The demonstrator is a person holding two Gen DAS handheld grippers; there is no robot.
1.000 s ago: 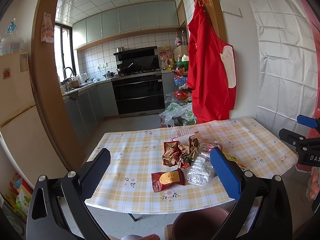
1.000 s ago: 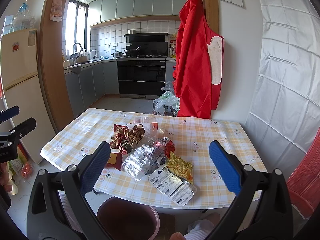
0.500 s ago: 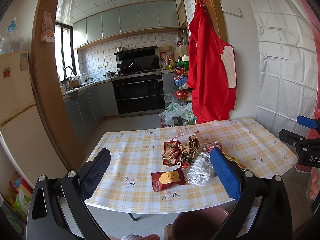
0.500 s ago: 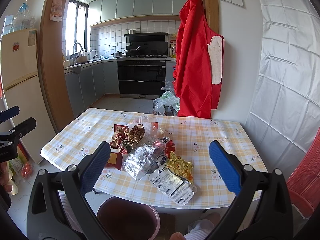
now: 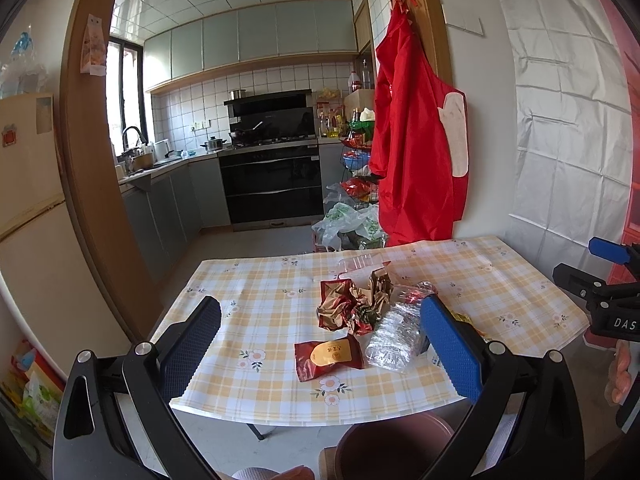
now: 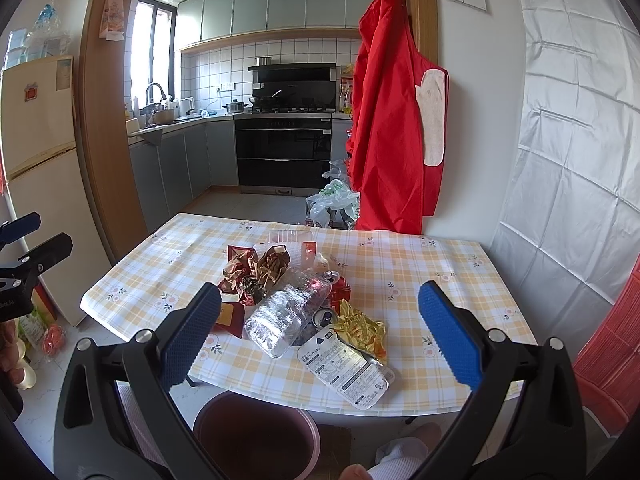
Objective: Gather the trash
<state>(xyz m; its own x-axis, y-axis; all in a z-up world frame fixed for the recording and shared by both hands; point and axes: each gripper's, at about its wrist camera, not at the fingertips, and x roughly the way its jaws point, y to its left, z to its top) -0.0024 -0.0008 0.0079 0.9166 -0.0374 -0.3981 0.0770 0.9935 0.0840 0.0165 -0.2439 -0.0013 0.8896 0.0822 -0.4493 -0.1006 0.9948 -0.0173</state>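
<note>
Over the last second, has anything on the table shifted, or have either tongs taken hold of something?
Nothing visibly changed. Both tongs, left and right, stay open and empty above the near edge of the yellow checked tablecloth, and the crushed clear plastic bottle lies untouched.

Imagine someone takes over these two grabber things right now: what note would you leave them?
Left gripper: open, holding nothing, hanging short of the table.
Right gripper: open, holding nothing.
Trash is piled mid-table: crumpled wrappers, clear plastic bottle, red packet, gold wrapper, white label pack, red can.
Bin stands on the floor at the near edge.
Done: nothing visibly collected.
Left: everything.
</note>
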